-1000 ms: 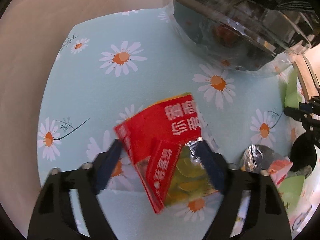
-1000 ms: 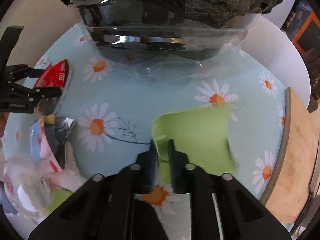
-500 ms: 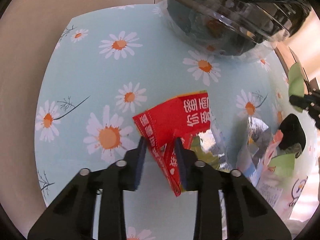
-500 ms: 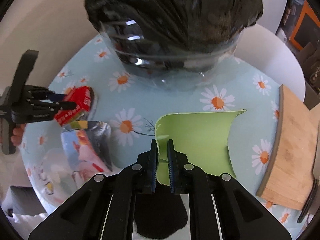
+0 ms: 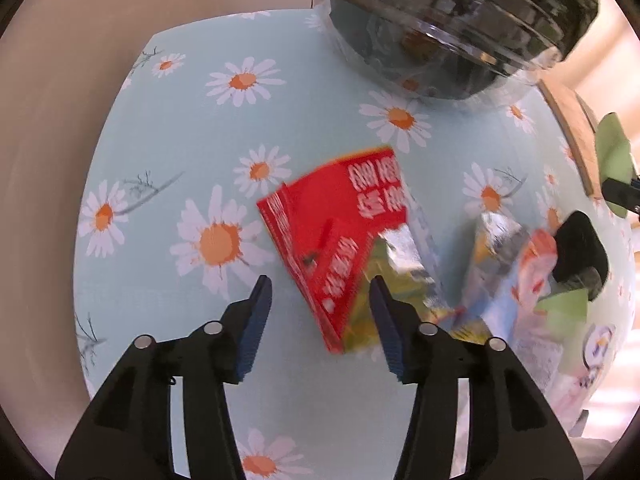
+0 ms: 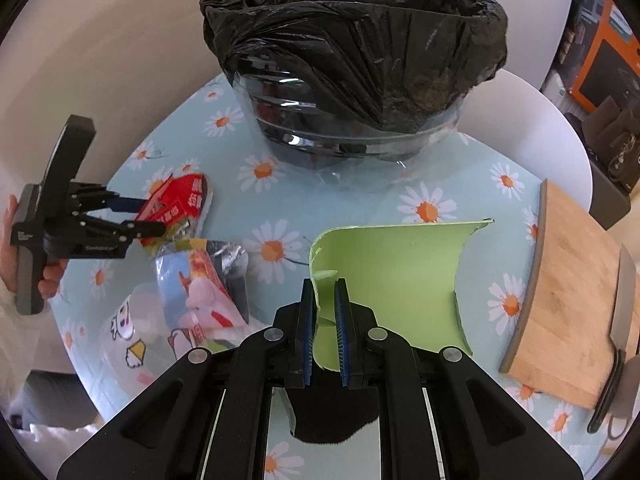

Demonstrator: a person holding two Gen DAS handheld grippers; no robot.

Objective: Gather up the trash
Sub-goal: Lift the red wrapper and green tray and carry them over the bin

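My right tool (image 6: pixel 323 320) pinched the green sheet (image 6: pixel 392 276), the bin (image 6: pixel 352 68) straight above it in frame; my left tool (image 5: pixel 320 300) was opening around the red wrapper (image 5: pixel 340 240) on the table (image 5: pixel 168 128).

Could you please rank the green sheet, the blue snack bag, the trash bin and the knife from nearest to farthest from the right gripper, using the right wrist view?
1. Green sheet: clamped in the right gripper.
2. Blue snack bag: just left, on the tablecloth.
3. Knife: far right, on the board's edge.
4. Trash bin: straight ahead, at the back.
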